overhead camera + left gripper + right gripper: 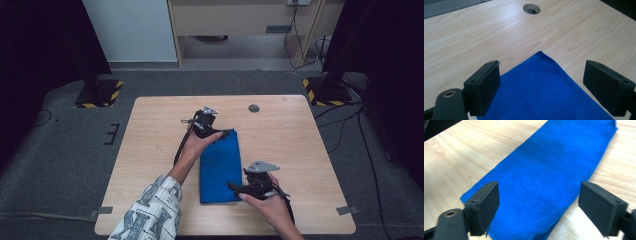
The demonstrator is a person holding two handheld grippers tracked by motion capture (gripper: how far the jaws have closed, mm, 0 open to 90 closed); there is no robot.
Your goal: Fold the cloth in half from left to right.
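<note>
A blue cloth (220, 167) lies folded into a long strip on the wooden table (150, 150). My left gripper (225, 134) hovers at its far end; in the left gripper view the jaws stand wide apart above the cloth's far corner (541, 82), holding nothing. My right gripper (234, 188) is at the cloth's near right corner. Its jaws are spread wide over the cloth (549, 175) in the right gripper view, with nothing pressed between them.
A round cable hole (254, 108) sits in the table near its far edge, seen closer as the cable hole (531, 8) in the left gripper view. Bare wood surrounds the cloth. Black stands with striped bases (99, 95) flank the table on the floor.
</note>
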